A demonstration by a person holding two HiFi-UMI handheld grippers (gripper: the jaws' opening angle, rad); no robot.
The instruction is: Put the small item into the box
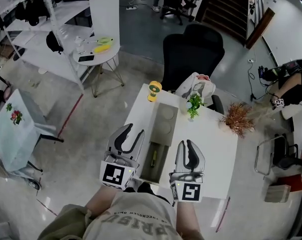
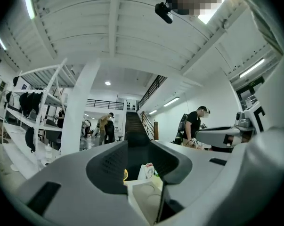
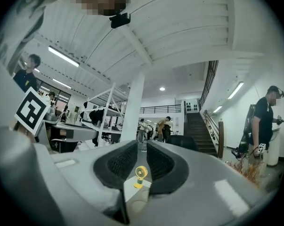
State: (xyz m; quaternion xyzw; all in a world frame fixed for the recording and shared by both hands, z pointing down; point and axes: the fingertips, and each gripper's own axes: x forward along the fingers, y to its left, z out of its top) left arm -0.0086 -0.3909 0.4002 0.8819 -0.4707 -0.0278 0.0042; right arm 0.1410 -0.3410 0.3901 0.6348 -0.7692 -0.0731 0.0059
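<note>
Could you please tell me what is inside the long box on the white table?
A slim yellow-green item lies in the deep near half of the box; the far half shows two round recesses. The dark near end cannot be made out.

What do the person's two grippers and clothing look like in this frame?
The left gripper and the right gripper match: pale grey shells with curved black fingers whose inner pads are finely textured. Each carries a cube with black-and-white square markers at its rear. No cables show. The person wears a beige shirt with dark lettering.
</note>
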